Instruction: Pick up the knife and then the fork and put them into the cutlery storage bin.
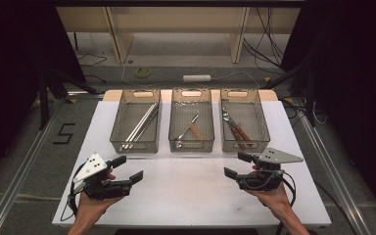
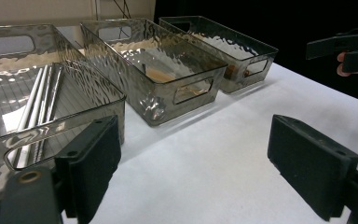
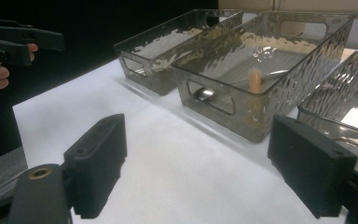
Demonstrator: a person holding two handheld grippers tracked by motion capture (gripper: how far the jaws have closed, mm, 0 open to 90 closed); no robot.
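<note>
Three clear ribbed bins (image 1: pixel 192 145), tools inside.

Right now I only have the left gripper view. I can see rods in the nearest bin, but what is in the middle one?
Observer: The high view shows the middle bin holds a slim metal tool crossed with a wooden-handled piece.
Operator: And the far bin?
Observer: The far bin holds a tool with red-brown handles, lying lengthwise along the bin.
Operator: Is the right gripper carrying anything?
Observer: No. The right gripper has its jaws apart with nothing between them, over the white table in front of the bins.
</note>
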